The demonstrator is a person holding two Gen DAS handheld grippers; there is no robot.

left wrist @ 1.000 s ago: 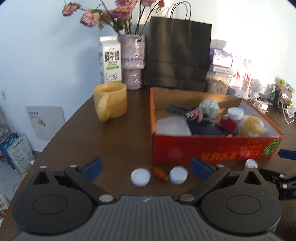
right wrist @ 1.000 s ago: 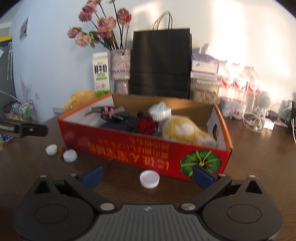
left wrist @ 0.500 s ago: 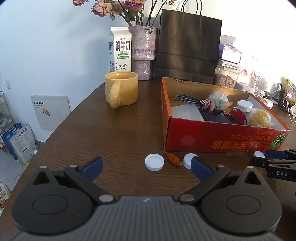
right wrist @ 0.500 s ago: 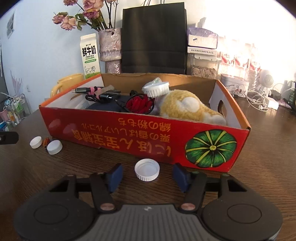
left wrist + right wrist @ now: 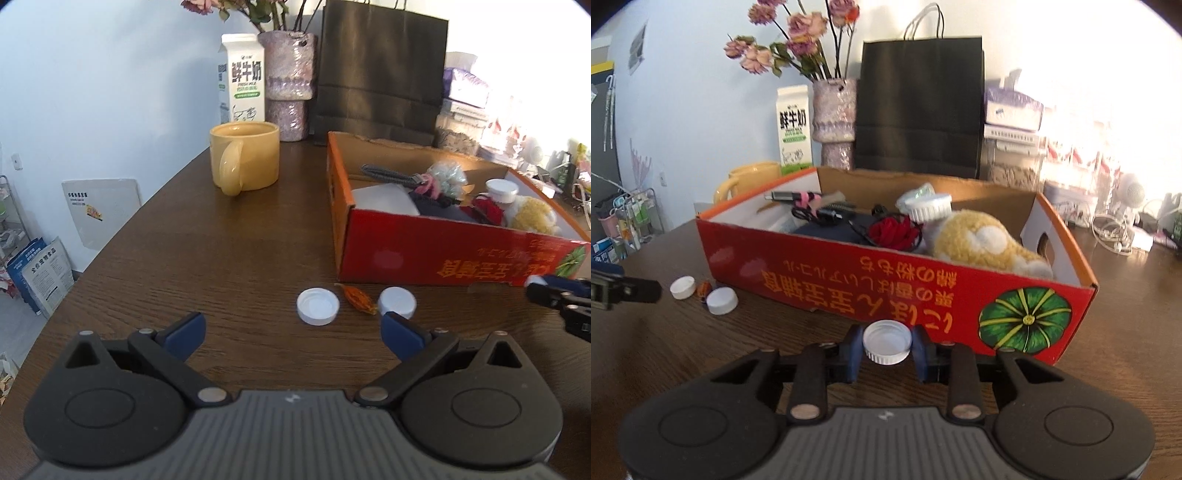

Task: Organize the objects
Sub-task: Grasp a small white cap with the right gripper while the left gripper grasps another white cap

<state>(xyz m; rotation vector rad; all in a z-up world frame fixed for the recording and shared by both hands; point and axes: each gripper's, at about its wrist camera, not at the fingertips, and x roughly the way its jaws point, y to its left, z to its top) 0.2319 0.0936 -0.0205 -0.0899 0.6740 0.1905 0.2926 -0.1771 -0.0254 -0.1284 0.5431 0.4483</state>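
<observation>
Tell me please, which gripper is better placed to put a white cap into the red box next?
The right. The right gripper has just been closing and now clamps a white cap just in front of the red box. The left gripper is open, with the two other caps ahead of its fingertips.

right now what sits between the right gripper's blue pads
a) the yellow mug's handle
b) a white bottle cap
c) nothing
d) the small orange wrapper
b: the right gripper has just been closing, and its pads now press both sides of the ribbed white bottle cap in front of the red box.
</observation>
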